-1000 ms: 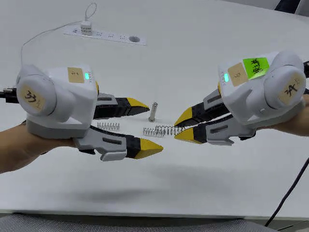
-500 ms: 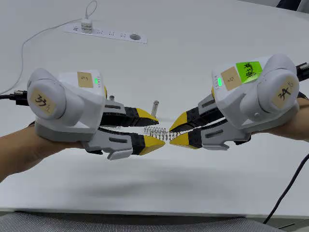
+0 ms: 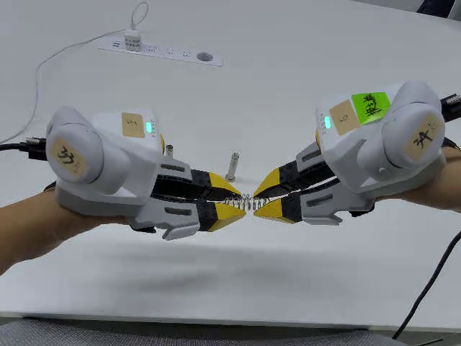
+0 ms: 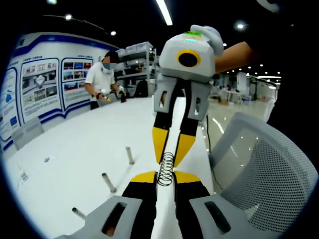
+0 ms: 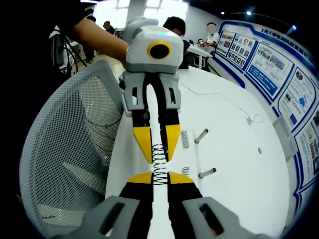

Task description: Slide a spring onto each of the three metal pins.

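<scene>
A short wire spring (image 3: 248, 203) hangs level between the two grippers, just above the white table. My right gripper (image 3: 261, 202) is shut on its right end and my left gripper (image 3: 236, 202) is shut on its left end, yellow tips almost meeting. In the left gripper view the spring (image 4: 166, 168) runs from my own tips (image 4: 166, 178) to the right gripper (image 4: 172, 149). Three metal pins (image 4: 129, 155) (image 4: 108, 182) (image 4: 78, 213) stand bare on the table. Two of these pins (image 3: 233, 166) (image 3: 169, 150) stand behind the grippers. Two loose springs (image 5: 184, 138) (image 5: 186, 171) lie near pins (image 5: 201, 135).
A white power strip (image 3: 160, 50) with a plugged charger and cable lies at the far left of the table. A black cable (image 3: 432, 288) hangs at the right edge. A grey mesh chair (image 4: 264, 174) stands beside the table. A person (image 4: 102, 79) stands at the far end.
My left gripper moved right toward the spring and its jaws went from wide apart to shut on the spring's free end. The right gripper kept hold and shifted slightly left.
</scene>
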`<state>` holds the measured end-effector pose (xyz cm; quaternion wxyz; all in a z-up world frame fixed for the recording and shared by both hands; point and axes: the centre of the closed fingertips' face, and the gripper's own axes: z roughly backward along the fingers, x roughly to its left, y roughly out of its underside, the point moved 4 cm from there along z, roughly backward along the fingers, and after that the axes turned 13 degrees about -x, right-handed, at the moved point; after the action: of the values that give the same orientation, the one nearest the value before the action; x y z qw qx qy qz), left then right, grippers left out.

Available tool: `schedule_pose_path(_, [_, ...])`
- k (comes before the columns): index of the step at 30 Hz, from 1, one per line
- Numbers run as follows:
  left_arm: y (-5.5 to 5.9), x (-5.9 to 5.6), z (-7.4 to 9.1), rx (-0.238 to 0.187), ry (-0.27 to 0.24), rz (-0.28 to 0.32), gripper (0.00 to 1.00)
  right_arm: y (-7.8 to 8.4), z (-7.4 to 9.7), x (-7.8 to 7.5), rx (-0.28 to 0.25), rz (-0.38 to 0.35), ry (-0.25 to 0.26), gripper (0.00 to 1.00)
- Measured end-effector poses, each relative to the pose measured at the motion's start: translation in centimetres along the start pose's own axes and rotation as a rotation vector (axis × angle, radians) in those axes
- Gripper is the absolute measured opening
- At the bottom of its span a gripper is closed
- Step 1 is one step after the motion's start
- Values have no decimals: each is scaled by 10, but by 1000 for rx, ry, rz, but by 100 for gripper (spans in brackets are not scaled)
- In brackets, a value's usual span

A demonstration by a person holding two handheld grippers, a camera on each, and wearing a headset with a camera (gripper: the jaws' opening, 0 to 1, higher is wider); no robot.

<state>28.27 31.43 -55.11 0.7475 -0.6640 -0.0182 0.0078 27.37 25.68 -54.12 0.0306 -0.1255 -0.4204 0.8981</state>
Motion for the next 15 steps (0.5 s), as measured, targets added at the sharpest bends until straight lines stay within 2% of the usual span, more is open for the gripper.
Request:
schedule_pose_path(4, [0, 0, -1, 13, -2, -39, 11, 0, 1, -2, 3, -9, 5, 10])
schedule_pose_path(15, [-1, -4, -1, 25, 35, -86, 9, 2, 0, 2, -2, 2, -23, 11])
